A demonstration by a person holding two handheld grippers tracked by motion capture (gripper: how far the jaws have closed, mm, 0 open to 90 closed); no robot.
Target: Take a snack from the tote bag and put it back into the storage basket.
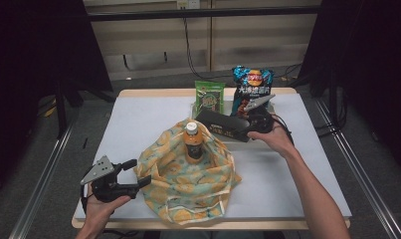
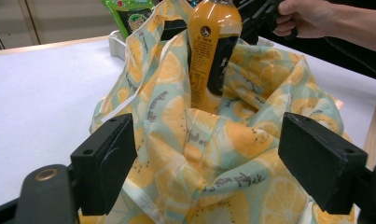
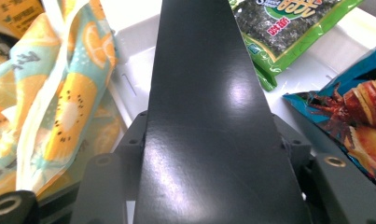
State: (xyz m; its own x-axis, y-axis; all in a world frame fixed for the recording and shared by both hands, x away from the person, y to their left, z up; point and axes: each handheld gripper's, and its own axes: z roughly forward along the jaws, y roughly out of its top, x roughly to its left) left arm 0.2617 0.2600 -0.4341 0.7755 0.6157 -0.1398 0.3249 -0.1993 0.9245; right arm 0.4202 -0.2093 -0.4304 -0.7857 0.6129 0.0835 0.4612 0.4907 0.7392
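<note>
A fabric bag (image 1: 188, 174) printed with orange slices lies open in the middle of the table. An orange drink bottle (image 1: 193, 142) stands upright inside it. My left gripper (image 1: 137, 173) sits at the bag's left edge. Its jaws are open and wide apart, with the bag's cloth (image 2: 223, 154) bunched between them and the bottle (image 2: 213, 42) behind. My right gripper (image 1: 252, 124) is shut on one end of a long black box (image 1: 220, 127), held level just behind the bag's far rim. The box (image 3: 199, 102) runs straight out from between the jaws.
A white tray (image 3: 134, 60) stands behind the bag. A green seaweed pack (image 1: 210, 97) and a blue chips bag (image 1: 251, 84) lean in it. The table top (image 1: 138, 119) is white, with its front edge close to my left hand.
</note>
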